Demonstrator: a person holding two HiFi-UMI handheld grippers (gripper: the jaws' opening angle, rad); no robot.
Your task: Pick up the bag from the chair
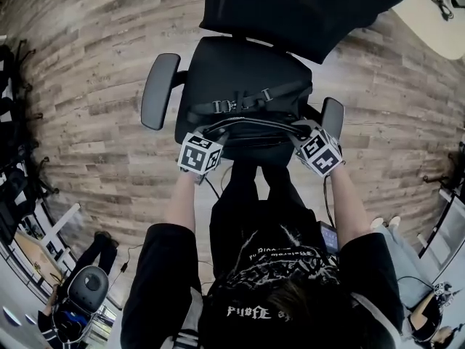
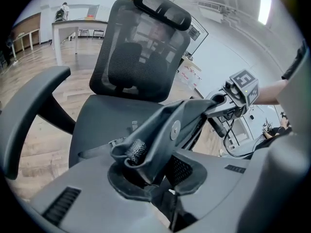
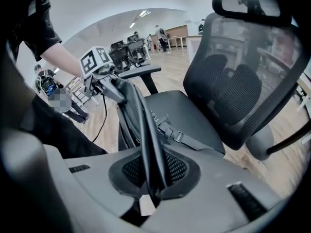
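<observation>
A black bag point(image 1: 251, 131) lies at the front edge of the black office chair's seat point(image 1: 240, 67). My left gripper point(image 1: 215, 131) is shut on the left end of the bag's upper edge, where folded black fabric point(image 2: 160, 130) is pinched between its pads point(image 2: 153, 166). My right gripper point(image 1: 300, 132) is shut on the right end, with a thin black band of the bag point(image 3: 146, 130) running up from between its pads point(image 3: 153, 171). Each gripper view shows the other gripper, the right gripper point(image 2: 233, 98) and the left gripper point(image 3: 99, 76), across the stretched bag top. A buckled strap point(image 1: 232, 105) lies on the seat.
The chair's mesh backrest point(image 1: 290, 9) rises behind the seat, with armrests at left point(image 1: 158, 89) and right point(image 1: 332, 116). Wood floor point(image 1: 87, 107) surrounds the chair. A white table point(image 1: 436, 13) is at the far right. Another person point(image 1: 80, 289) sits at the lower left.
</observation>
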